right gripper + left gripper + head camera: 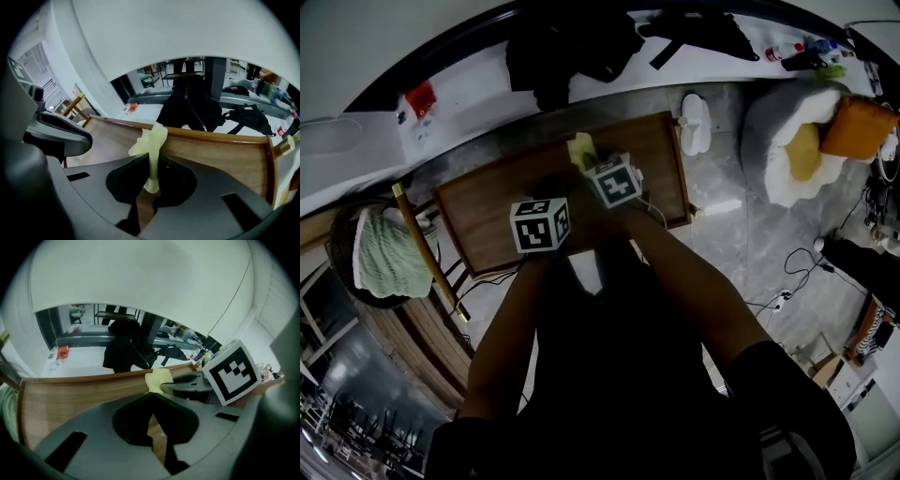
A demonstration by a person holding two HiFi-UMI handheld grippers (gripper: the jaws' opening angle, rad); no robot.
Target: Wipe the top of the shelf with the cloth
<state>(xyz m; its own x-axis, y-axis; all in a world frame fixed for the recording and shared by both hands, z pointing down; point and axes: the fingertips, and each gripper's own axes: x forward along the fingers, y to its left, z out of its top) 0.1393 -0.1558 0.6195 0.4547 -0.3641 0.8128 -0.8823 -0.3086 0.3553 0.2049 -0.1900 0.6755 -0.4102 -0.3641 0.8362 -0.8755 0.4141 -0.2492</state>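
The shelf's brown wooden top (487, 202) lies below me in the head view. A pale yellow cloth (151, 143) is pinched between the jaws of my right gripper (149, 180), which is shut on it, and it stands up over the wood. The same cloth (581, 148) pokes out just beyond the right gripper's marker cube (614, 181). My left gripper (151, 420) is shut with nothing in it, hovering over the wooden top (70, 392) left of the right one. In the left gripper view the cloth (158, 379) shows ahead, beside the right gripper's body.
A white counter (487, 80) behind the shelf carries dark clothing (562, 47) and a black bag (698, 33). Left of the shelf a basket (342, 272) holds a green cloth (389, 253), with a wooden stick (427, 253) alongside. A white cushioned seat (797, 141) stands at right.
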